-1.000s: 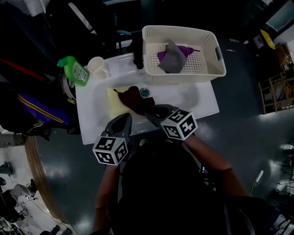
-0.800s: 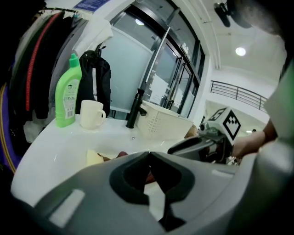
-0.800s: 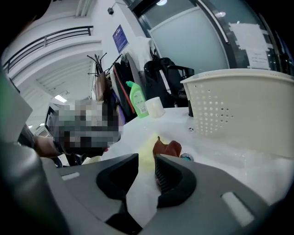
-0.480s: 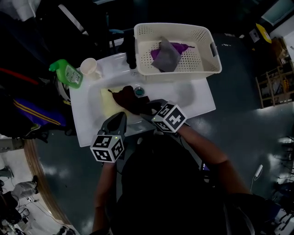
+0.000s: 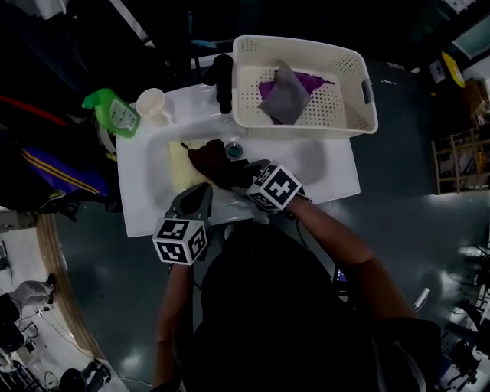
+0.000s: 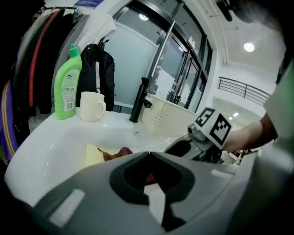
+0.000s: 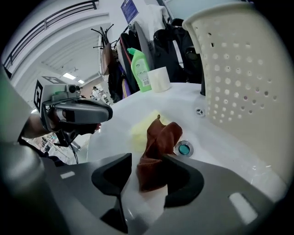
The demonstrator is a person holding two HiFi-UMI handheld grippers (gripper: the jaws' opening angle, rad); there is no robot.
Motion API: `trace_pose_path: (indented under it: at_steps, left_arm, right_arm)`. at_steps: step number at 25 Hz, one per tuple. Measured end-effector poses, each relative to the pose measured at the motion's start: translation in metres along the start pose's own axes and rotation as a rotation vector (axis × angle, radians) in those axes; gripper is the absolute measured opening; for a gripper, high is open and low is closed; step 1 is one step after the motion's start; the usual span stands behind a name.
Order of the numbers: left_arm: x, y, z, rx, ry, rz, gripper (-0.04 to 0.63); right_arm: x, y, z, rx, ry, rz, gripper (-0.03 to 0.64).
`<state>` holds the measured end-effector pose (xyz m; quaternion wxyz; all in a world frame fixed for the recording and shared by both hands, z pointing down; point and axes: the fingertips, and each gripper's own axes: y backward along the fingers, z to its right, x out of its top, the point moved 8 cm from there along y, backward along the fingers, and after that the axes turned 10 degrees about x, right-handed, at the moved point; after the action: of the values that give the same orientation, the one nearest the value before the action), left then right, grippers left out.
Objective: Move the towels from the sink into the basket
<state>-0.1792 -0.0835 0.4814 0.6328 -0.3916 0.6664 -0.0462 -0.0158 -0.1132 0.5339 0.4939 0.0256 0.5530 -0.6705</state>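
My left gripper, jaws together on nothing, hangs at the near rim of the sink. The yellow towel lies flat ahead of it. The brown towel lies crumpled partly over the yellow one. Its near end sits between the jaws of my right gripper, which have just been opening and stand wide, not clamping it. The basket stands beyond, to the right.

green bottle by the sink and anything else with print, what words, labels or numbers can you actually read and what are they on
Nothing can be read as words or numbers in any view.
Green bottle: the label carries print and a small picture, too blurred to read.
Blue sign, high on the wall in the right gripper view: pale print, too small to read.
Marker cube: black and white squares only, no words.
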Motion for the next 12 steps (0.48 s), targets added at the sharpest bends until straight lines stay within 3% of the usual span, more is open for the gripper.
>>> trace_pose_path:
  at_steps: [4, 12]
  left_arm:
    - [-0.002, -0.008, -0.003, 0.012, 0.016, -0.016, 0.0]
    - [-0.002, -0.019, -0.008, 0.022, 0.031, -0.033, 0.0]
  right_arm:
    - [-0.003, -0.008, 0.007, 0.01, 0.025, -0.059, 0.238]
    - [0.001, -0.031, 0.026, 0.055, 0.027, -0.143, 0.222]
